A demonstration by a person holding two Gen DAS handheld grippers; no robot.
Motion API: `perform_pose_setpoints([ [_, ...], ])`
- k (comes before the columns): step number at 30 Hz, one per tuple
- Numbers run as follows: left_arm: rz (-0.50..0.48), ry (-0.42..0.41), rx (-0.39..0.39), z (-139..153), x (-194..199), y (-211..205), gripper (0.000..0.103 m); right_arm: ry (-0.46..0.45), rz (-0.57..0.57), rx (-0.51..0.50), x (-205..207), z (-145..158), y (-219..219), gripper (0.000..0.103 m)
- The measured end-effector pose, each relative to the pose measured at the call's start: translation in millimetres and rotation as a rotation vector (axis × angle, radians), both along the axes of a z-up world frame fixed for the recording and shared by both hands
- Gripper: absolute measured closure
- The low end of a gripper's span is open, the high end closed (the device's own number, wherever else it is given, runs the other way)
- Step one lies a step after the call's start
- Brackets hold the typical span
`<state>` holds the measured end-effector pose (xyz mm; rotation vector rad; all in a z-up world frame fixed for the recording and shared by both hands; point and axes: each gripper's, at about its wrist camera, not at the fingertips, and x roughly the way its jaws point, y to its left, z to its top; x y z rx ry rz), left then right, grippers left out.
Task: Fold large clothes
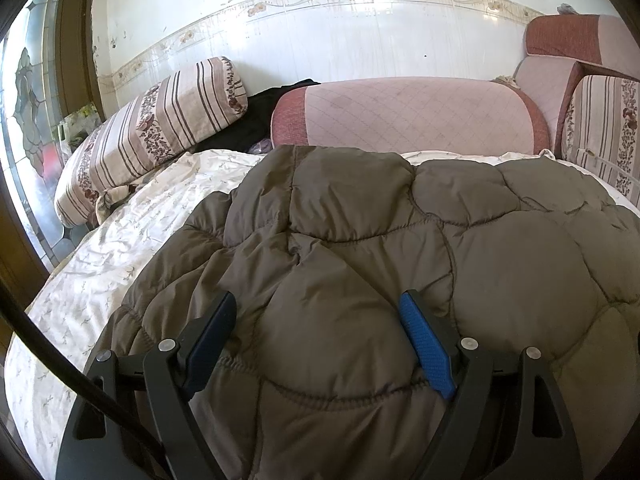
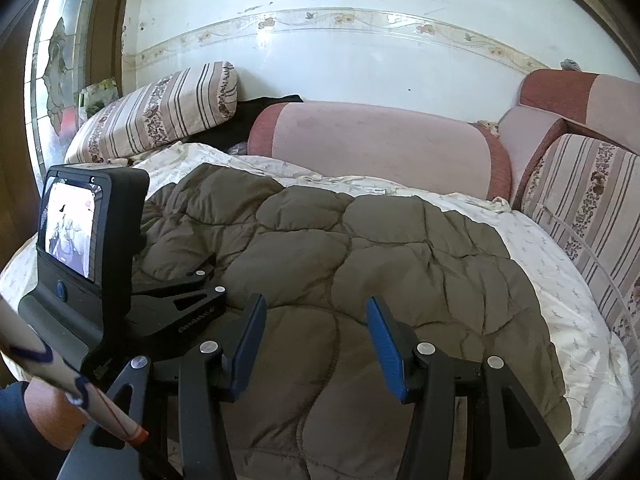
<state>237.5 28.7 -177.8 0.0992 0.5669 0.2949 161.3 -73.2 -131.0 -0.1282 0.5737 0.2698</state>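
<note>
A large olive-brown quilted jacket (image 1: 380,248) lies spread on a white floral sheet (image 1: 120,240); it also shows in the right wrist view (image 2: 360,248). My left gripper (image 1: 318,312) is open, its blue-padded fingers straddling the near part of the jacket, just above the fabric. My right gripper (image 2: 316,320) is open over the jacket's near edge, holding nothing. The left gripper's body with its screen (image 2: 80,232) shows at the left of the right wrist view, beside the right gripper.
A pink bolster cushion (image 1: 404,116) lies behind the jacket against the white tiled wall. A striped floral pillow (image 1: 152,132) is at the back left, another striped cushion (image 2: 592,200) at the right. Black clothing (image 1: 256,116) lies between pillow and bolster. A door (image 1: 36,120) stands left.
</note>
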Motion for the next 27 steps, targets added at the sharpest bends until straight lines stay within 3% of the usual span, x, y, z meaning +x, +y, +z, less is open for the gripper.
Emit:
perform_pose_setpoints([
  [27,0.000,0.000,0.000,-0.3,-0.2,-0.5,0.020,0.012,-0.010,-0.029,1.4,-5.3,-0.4,0.046],
])
